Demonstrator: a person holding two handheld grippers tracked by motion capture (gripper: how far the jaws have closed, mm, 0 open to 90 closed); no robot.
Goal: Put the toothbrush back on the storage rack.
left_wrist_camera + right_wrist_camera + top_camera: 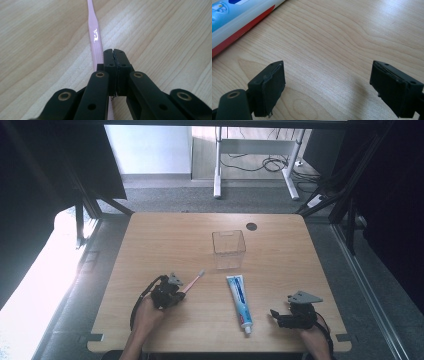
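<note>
Left claw (186, 287) is clamped on the pink toothbrush (194, 281); in the left gripper view the jaws are seen pressed together with the handle (94, 37) caught at their side, low over the tabletop (150, 250). Step judged: toothbrush gripped, lift barely begun. Next move calls for it to be carried to the clear box (229, 247) at mid-table and dropped in, bristle end kept clear of the rim. Right claw (277, 315) is held apart, nothing between the jaws, parked near the front edge. Toothpaste tube (240, 301) lies between the two claws, just off the path; nothing else is seen blocking it.
</note>
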